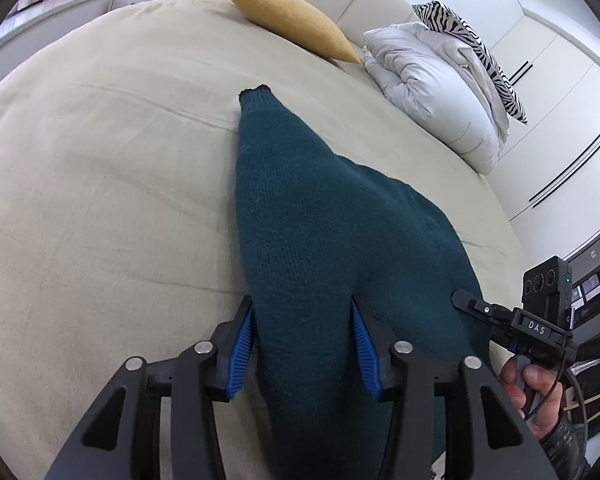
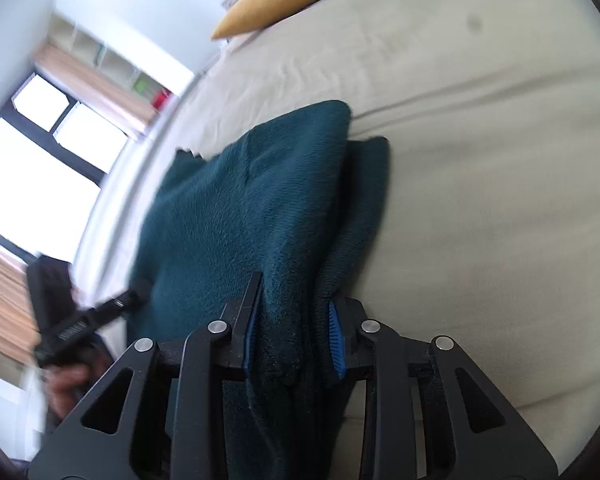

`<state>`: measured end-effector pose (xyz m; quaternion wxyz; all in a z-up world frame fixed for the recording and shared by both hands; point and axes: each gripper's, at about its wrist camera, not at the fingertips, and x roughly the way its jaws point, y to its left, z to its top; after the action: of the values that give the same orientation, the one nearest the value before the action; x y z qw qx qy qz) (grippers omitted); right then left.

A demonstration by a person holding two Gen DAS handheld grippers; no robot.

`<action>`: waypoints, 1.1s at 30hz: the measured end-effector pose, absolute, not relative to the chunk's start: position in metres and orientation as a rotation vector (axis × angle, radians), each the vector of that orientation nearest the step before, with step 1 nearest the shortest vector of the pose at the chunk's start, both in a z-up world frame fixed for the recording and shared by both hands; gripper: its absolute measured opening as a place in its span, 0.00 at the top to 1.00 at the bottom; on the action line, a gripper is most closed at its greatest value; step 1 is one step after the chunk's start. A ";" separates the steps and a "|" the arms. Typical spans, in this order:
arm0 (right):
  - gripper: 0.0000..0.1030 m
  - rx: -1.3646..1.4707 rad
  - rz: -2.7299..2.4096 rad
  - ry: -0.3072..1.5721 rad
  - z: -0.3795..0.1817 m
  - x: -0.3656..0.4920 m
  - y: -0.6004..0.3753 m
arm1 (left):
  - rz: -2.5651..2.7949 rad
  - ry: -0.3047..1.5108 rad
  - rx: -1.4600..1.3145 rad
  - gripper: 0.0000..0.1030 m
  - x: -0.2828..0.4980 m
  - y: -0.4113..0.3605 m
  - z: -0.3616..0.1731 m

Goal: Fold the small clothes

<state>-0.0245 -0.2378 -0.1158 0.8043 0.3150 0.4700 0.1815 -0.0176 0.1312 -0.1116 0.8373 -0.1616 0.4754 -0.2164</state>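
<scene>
A dark teal knitted garment (image 1: 312,232) lies on a beige bed (image 1: 100,200), its narrow end pointing toward the pillows. My left gripper (image 1: 305,316) holds the near part of the knit between its blue pads. My right gripper (image 2: 296,300) is shut on another bunched part of the same garment (image 2: 252,208), which is doubled over with a lower layer showing to the right. The right gripper also shows in the left wrist view (image 1: 466,300) at the garment's right edge. The left gripper shows blurred in the right wrist view (image 2: 136,294).
A yellow cushion (image 1: 292,20) lies at the head of the bed. A folded white duvet (image 1: 436,88) with a zebra-print pillow (image 1: 472,48) sits at the far right. White wardrobes (image 1: 552,92) stand right of the bed. A window (image 2: 40,160) is on the far side.
</scene>
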 end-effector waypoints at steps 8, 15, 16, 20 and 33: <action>0.73 0.667 0.394 0.977 -0.118 -0.022 -0.240 | -0.453 0.998 -0.348 0.45 -0.020 0.132 -0.118; 0.59 0.613 0.342 0.969 -0.105 -0.027 -0.247 | -0.394 0.944 -0.304 0.40 -0.032 0.131 -0.103; 0.55 0.602 0.321 0.962 -0.102 -0.029 -0.249 | -0.382 0.924 -0.286 0.40 -0.035 0.131 -0.097; 0.46 0.552 0.200 0.947 -0.085 -0.040 -0.262 | -0.305 0.789 -0.192 0.28 -0.050 0.134 -0.064; 0.00 0.059 -0.256 0.364 0.067 -0.116 -0.235 | -0.018 0.265 0.028 0.00 -0.110 0.108 0.059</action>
<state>-0.1163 -0.2346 0.0674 0.9749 0.0292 0.1806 -0.1269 -0.1100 0.1077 0.0592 0.9911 0.0142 0.1323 -0.0089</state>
